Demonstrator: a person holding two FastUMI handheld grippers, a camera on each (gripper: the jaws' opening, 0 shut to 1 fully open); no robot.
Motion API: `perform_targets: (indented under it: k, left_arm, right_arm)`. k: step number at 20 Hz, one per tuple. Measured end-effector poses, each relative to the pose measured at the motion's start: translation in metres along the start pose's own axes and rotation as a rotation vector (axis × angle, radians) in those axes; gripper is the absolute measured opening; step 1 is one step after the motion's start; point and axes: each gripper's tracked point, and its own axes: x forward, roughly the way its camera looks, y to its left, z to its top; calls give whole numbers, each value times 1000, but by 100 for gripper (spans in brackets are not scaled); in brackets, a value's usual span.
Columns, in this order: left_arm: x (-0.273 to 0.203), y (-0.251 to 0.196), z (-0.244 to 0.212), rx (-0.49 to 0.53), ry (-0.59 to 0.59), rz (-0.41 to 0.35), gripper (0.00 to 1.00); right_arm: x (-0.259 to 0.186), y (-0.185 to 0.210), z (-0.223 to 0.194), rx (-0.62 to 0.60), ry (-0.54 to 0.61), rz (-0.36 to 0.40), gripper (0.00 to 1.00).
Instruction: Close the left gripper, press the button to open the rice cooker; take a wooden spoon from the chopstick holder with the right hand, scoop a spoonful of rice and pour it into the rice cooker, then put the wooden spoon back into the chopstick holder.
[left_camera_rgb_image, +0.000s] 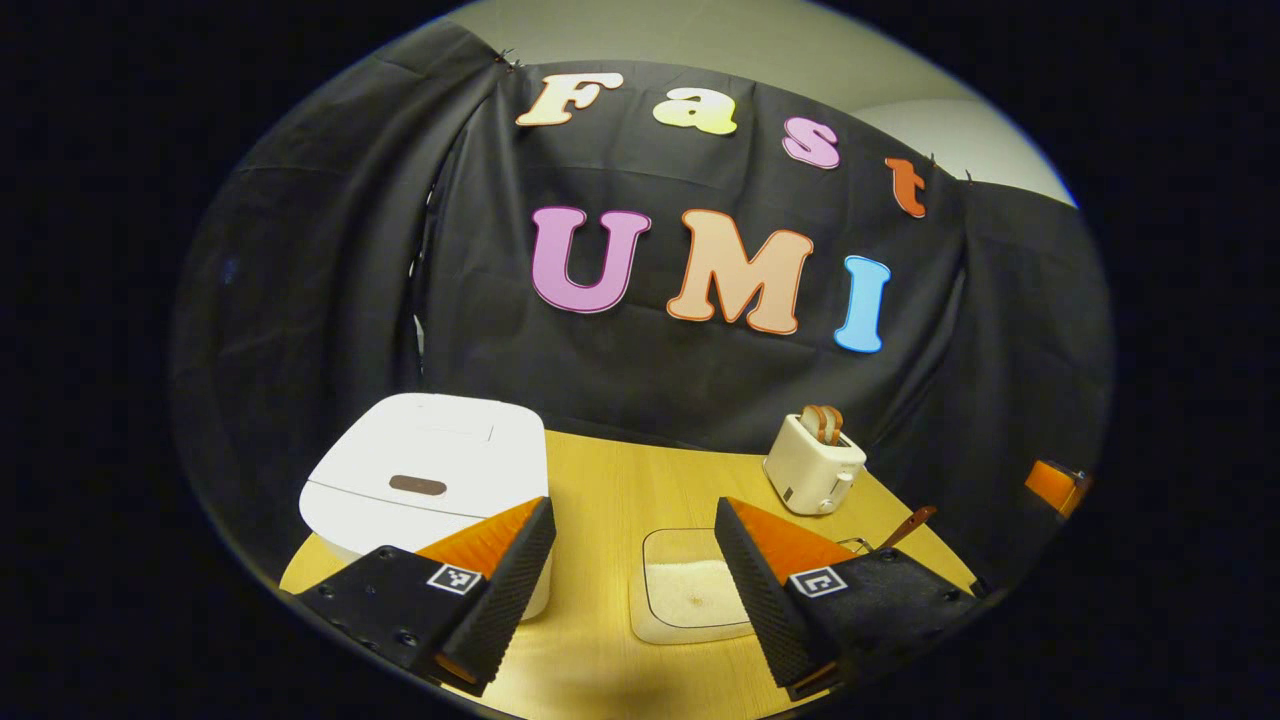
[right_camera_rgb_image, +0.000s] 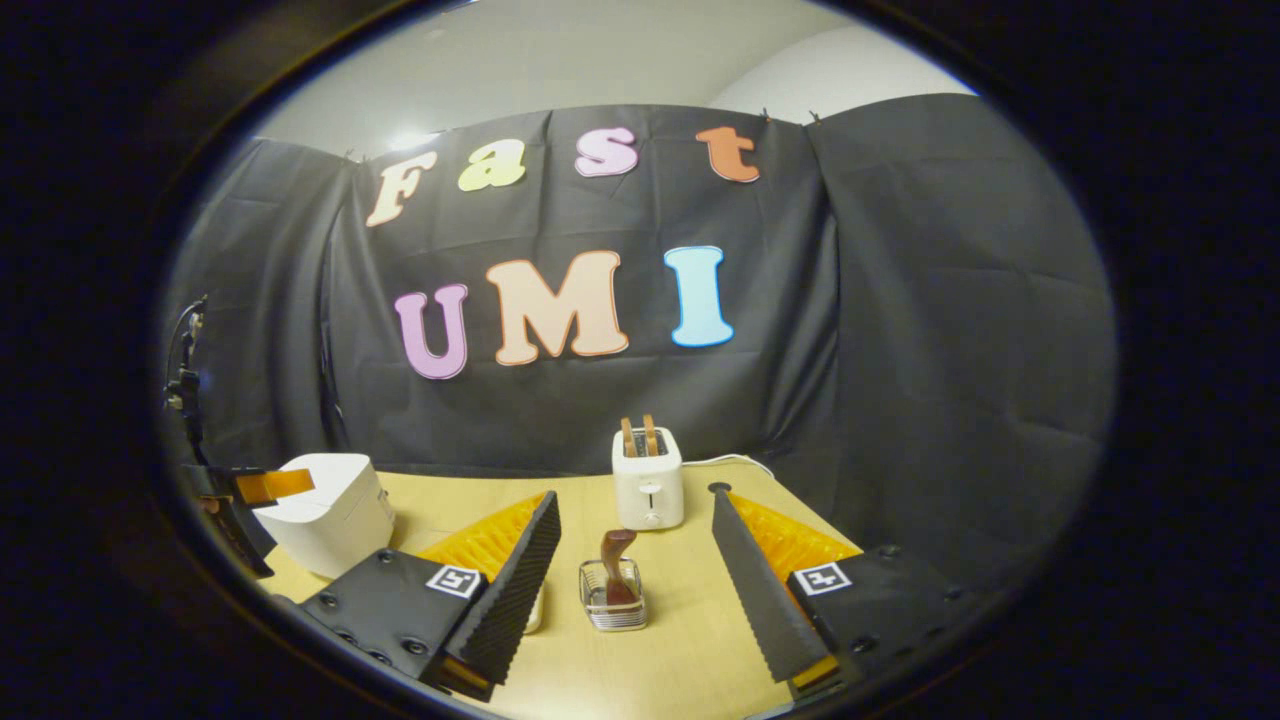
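Left gripper (left_camera_rgb_image: 632, 560) hangs over the near table edge, jaws spread wide, nothing between them. White rice cooker (left_camera_rgb_image: 425, 475) sits on the wooden table (left_camera_rgb_image: 610, 480) at the left, lid down, its dark oval button (left_camera_rgb_image: 418, 486) on the front of the lid; the left finger overlaps its near corner in the left gripper view, contact can't be told. Square dish of rice (left_camera_rgb_image: 690, 590) lies between the fingers, farther off on the table. White toaster (left_camera_rgb_image: 812, 465) with two slices in it stands at the back right. Right gripper (right_camera_rgb_image: 632, 570) is also gaping, empty. Straight ahead of it the wire chopstick holder (right_camera_rgb_image: 612, 595) stands on the table with the wooden spoon (right_camera_rgb_image: 617, 560) upright in it, toaster just behind. Rice cooker is far left in the right gripper view.
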Motion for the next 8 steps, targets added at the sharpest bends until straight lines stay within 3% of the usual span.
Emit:
perform_targets:
  k: [8]
  left_arm:
    - [-1, 0, 7, 42, -13, -1, 95]
  right_arm:
    - [-1, 0, -2, 2, 6, -9, 98]
